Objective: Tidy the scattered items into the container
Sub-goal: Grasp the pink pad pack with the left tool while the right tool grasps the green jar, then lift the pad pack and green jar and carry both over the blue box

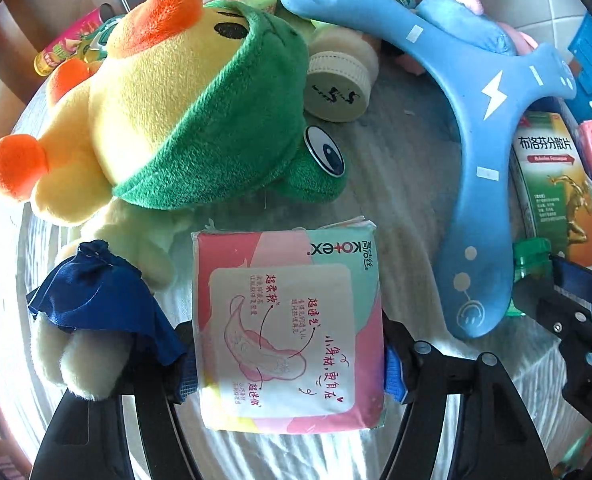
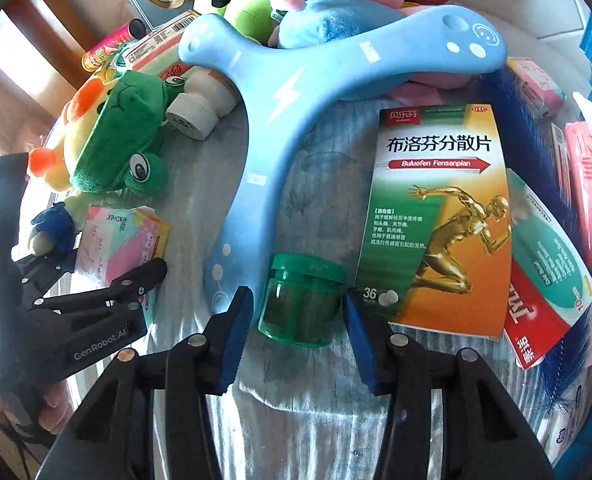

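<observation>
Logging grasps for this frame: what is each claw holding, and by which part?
Left claw clamps the pink pad packet by its two side edges. Right claw straddles the green jar, pads not touching it, so nothing held.

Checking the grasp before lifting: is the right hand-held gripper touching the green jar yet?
Apart. The right wrist view shows bare cloth between each blue pad and the green jar, which lies between the right hand-held gripper's open fingers.

The left gripper (image 1: pixel 289 354) is reaching forward, low and level, its fingers (image 1: pixel 395 372) pressing in from both sides on what sits between them. The right gripper (image 2: pixel 297 322) is hovering alongside, its blue-padded fingers (image 2: pixel 236 334) spread apart with a little slack on either side. A hand (image 2: pixel 52 404) is gripping the left gripper's handle from behind.
</observation>
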A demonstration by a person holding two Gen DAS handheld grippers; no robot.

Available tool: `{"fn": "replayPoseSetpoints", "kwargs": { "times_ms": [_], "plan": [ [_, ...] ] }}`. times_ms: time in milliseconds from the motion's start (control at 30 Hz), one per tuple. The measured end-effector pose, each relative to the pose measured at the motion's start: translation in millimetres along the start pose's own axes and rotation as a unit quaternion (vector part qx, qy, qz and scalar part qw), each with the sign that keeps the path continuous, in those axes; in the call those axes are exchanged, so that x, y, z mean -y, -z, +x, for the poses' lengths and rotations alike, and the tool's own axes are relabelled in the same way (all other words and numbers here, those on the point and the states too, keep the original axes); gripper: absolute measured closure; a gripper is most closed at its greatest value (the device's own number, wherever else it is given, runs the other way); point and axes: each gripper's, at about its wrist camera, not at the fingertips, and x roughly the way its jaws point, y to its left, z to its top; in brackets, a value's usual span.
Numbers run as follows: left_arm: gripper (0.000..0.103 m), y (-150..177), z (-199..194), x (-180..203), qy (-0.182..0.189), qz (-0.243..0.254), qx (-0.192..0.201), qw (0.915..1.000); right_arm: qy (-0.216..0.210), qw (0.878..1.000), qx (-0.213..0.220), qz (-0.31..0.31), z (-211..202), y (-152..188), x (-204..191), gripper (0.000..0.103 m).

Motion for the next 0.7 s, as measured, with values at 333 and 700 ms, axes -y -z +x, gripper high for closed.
{"fn": "replayPoseSetpoints", "kwargs": {
  "times_ms": [333, 700],
  "plan": [
    [0.035, 24, -52, 6, 0.016, 0.022, 0.036, 0.999, 0.002, 1.0, 0.02, 0.004, -18, 34, -1, 0.062],
    [0.035, 59, -123, 39, 0.019, 0.027, 0.122, 0.9919, -0.009, 0.993, 0.117, -0.028, -106, 56, -18, 0.062]
  ]
}}
